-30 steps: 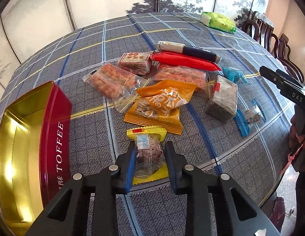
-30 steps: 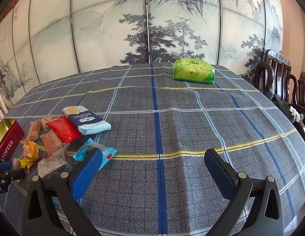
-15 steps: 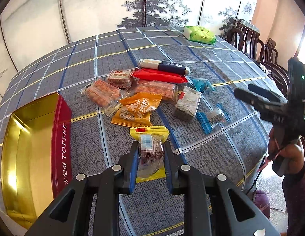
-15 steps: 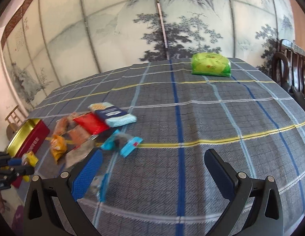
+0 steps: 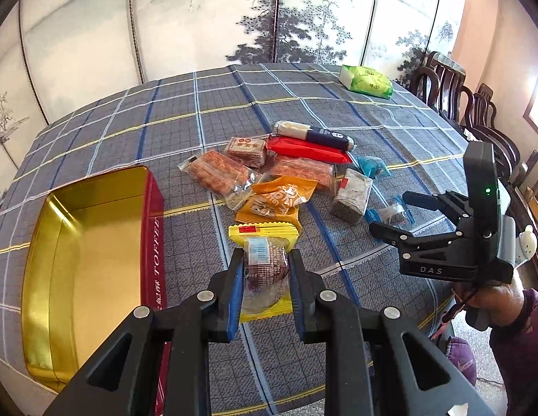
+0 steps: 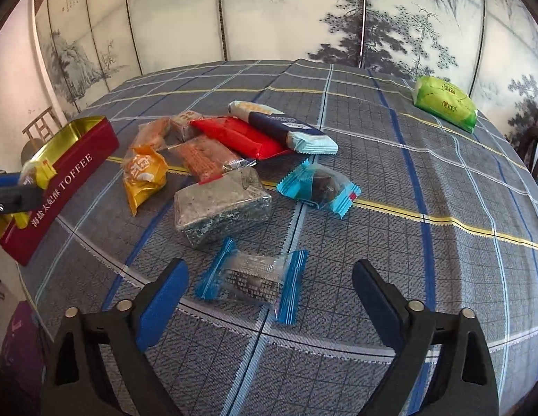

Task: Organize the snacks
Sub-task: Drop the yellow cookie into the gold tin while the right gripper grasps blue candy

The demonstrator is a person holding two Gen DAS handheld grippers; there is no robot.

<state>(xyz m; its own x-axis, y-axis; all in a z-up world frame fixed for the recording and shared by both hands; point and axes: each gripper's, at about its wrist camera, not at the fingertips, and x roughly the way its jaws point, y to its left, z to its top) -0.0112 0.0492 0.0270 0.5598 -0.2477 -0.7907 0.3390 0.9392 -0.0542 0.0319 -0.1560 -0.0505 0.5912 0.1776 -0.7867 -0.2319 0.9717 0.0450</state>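
At the lower centre of the left wrist view, the left hand-held gripper is clamped on a yellow-edged snack packet, lifted above the table just right of the open red toffee tin. In the right wrist view, the right hand-held gripper stands wide apart around a blue-ended clear candy lying on the checked cloth, not touching it.

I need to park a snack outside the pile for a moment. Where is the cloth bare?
Bare cloth runs between the green pack and the navy biscuit pack, and right of the blue-wrapped sweet. The toffee tin is empty inside. From the tin to the grey block it is crowded.
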